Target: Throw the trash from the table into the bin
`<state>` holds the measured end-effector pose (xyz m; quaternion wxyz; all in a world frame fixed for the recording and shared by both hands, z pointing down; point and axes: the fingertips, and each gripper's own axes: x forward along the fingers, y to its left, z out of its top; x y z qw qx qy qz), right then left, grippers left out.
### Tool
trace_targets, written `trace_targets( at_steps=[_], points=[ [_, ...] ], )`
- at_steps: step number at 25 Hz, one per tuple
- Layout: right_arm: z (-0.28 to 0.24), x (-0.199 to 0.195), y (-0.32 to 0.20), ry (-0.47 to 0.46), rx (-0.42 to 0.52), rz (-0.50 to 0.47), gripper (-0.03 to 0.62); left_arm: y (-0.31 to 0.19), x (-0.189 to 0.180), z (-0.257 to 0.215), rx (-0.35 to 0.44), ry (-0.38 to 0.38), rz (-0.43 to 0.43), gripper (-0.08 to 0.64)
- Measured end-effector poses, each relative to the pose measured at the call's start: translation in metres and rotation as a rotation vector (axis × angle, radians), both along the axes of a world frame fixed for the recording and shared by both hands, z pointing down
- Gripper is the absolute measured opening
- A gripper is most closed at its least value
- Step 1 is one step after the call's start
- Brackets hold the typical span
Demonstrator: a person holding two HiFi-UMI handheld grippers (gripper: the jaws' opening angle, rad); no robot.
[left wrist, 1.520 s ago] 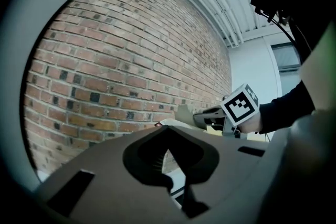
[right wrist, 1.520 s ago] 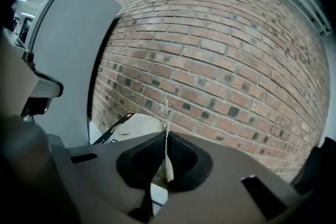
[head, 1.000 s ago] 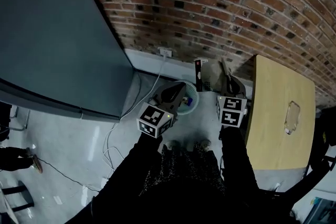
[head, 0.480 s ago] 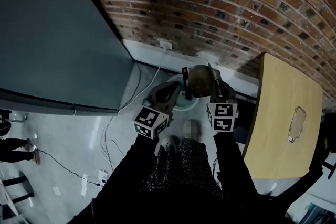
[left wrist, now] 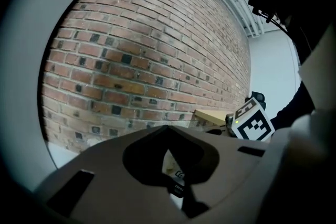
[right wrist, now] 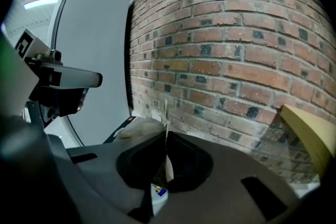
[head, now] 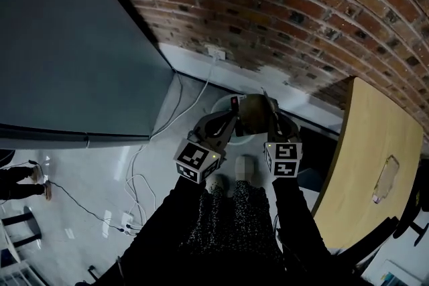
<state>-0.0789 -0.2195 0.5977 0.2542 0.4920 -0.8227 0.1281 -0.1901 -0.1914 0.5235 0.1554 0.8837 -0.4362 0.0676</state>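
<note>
A crumpled brown paper bag (head: 253, 110) hangs over the white bin (head: 218, 102) at the foot of the brick wall. My right gripper (head: 271, 117) is shut on the bag's edge, which stands up as a thin sheet (right wrist: 167, 113) between the closed jaws of that gripper (right wrist: 167, 135). My left gripper (head: 231, 121) is just left of the bag, shut on a black printed packet (head: 234, 104). In the left gripper view that packet (left wrist: 177, 186) shows behind the closed tips of the left gripper (left wrist: 168, 131). Below the right jaws I glimpse the bin (right wrist: 156, 194).
A wooden table (head: 375, 157) stands to the right with a clear plastic piece (head: 387, 179) on it. A large grey panel (head: 67, 43) fills the left. A wall socket (head: 216, 51) feeds cables (head: 142, 177) across the floor. Another person's shoes (head: 27, 187) are at far left.
Both grippers have come down and drawn closer together, carrying the bag and packet from beside the table to over the bin. Both stayed shut.
</note>
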Motion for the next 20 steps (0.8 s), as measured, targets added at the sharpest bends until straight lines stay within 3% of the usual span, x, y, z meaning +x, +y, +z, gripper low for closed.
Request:
trace_targets(
  at_steps=[12,20],
  points=[
    [0.082,-0.023,-0.011,-0.054,-0.097,0.004,0.011,-0.003,-0.005,0.07,-0.066,-0.028,0.027,0.005],
    [0.133,-0.033,-0.016,-0.025,-0.139,0.01,0.011,-0.02,-0.017,0.114,-0.102,-0.051,0.012,0.005]
  ],
)
